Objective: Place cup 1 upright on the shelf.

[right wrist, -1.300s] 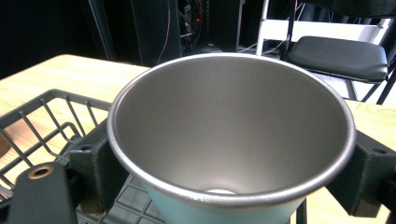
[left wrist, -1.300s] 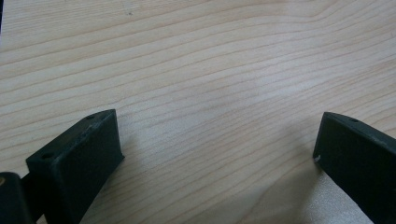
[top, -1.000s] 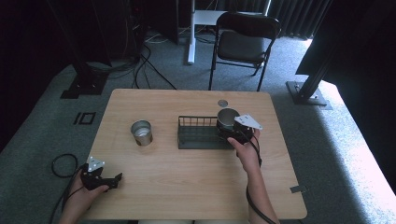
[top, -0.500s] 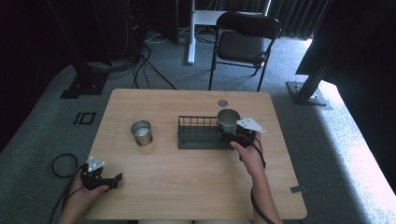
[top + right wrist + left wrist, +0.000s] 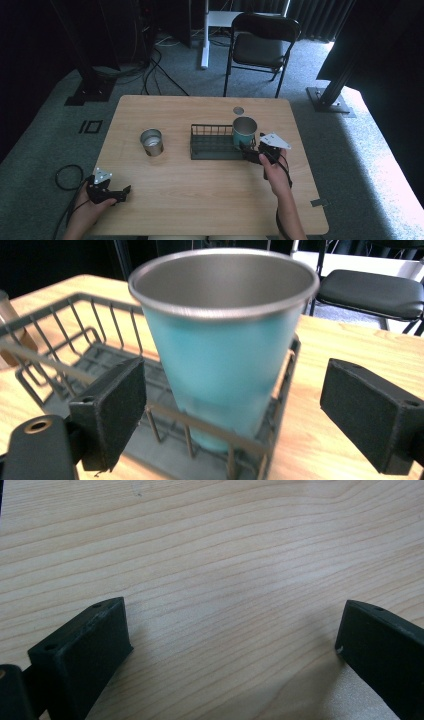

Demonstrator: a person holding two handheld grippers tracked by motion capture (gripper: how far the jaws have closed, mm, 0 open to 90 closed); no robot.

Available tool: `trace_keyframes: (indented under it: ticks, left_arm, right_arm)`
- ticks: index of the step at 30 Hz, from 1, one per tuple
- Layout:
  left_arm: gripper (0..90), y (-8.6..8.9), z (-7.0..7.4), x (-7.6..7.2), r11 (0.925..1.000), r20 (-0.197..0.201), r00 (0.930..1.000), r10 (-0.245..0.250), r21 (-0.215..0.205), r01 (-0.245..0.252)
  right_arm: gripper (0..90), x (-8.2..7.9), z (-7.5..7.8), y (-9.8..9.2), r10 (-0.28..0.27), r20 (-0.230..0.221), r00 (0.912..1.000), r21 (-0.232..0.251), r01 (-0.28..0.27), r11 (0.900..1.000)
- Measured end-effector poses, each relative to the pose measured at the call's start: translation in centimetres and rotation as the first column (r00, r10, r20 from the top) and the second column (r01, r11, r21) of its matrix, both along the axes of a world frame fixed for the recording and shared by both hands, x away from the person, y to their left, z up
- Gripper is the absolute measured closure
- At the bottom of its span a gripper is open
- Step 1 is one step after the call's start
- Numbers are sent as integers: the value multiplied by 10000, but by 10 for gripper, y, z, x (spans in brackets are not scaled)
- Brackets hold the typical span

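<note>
right tool [image 5: 230, 425] released | teal cup [image 5: 225, 355] base behind basket [image 5: 75, 320] wire

My teal cup [image 5: 225, 350] stands upright, steel-lined and empty, in the right end of the black wire rack [image 5: 212, 145].

Two black fingers [image 5: 85, 650] rise from the lower left and lower right corners of the frame, spread wide apart over bare, pale wood-grain worktop [image 5: 225, 570].
</note>
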State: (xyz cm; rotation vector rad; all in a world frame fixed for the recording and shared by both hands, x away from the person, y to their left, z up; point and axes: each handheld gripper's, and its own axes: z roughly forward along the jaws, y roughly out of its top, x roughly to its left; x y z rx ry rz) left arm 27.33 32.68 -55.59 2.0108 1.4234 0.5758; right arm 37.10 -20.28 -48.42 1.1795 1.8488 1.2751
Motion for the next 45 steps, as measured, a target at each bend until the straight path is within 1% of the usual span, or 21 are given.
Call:
trace_keyframes:
  ticks: [5,9,13,17,18,20,22,26,29,31,33,36,38,40,42,45]
  left_arm:
    - [15,0,0,0,10000,1,10000,0,-1,0]
    - [15,0,0,0,10000,1,10000,1,-1,-1]
    - [15,0,0,0,10000,0,10000,-1,-1,1]
    - [15,0,0,0,10000,2,10000,0,-1,0]
    - [15,0,0,0,10000,0,10000,0,-1,0]
    - [15,0,0,0,10000,9,10000,9,-14,-9]
    - [15,0,0,0,10000,-3,10000,-5,6,5]
    - [15,0,0,0,10000,-6,10000,-7,12,7]
    - [15,0,0,0,10000,-9,10000,-6,10,6]
    - [15,0,0,0,10000,-7,10000,-6,9,6]
    - [15,0,0,0,10000,-4,10000,-4,8,4]
    - [15,0,0,0,10000,-4,10000,-4,7,4]
    - [15,0,0,0,10000,-5,10000,-5,10,5]
    - [15,0,0,0,10000,-14,10000,-6,17,6]
    - [15,0,0,0,10000,-5,10000,-5,10,5]
    - [15,0,0,0,10000,-3,10000,-3,9,3]
  right_arm:
    - [111,-7,-6,-9,7,-150,9999,31,-7,10000]
    - [111,-14,-11,-18,197,-237,9995,-352,-205,9992]
    - [111,-20,-14,-24,261,-307,9992,-324,-271,9991]
    - [111,-26,-19,-29,415,-442,9982,-483,-437,9979]
    - [111,-28,-20,-31,425,-494,9979,-390,-445,9982]
    - [111,-30,-23,-35,500,-538,9973,-401,-521,9978]
    - [111,-32,-26,-40,649,-614,9960,-538,-682,9962]
    - [111,-36,-31,-46,763,-787,9940,-506,-805,9955]
    - [112,-39,-35,-51,902,-899,9919,-639,-961,9933]
    - [111,-41,-37,-55,983,-965,9905,-465,-1032,9936]
    - [112,-43,-40,-58,1047,-1074,9887,-428,-1098,9930]
    - [112,-46,-45,-63,1162,-1269,9851,-607,-1247,9903]
    - [112,-48,-48,-66,1160,-1364,9838,-684,-1262,9896]
    - [112,-51,-49,-71,1165,-1443,9826,-625,-1266,9900]
    - [139,-53,-50,-76,1169,-1495,9818,-590,-1269,9902]
    - [139,-56,-53,-83,970,-1619,9820,-669,-1090,9918]
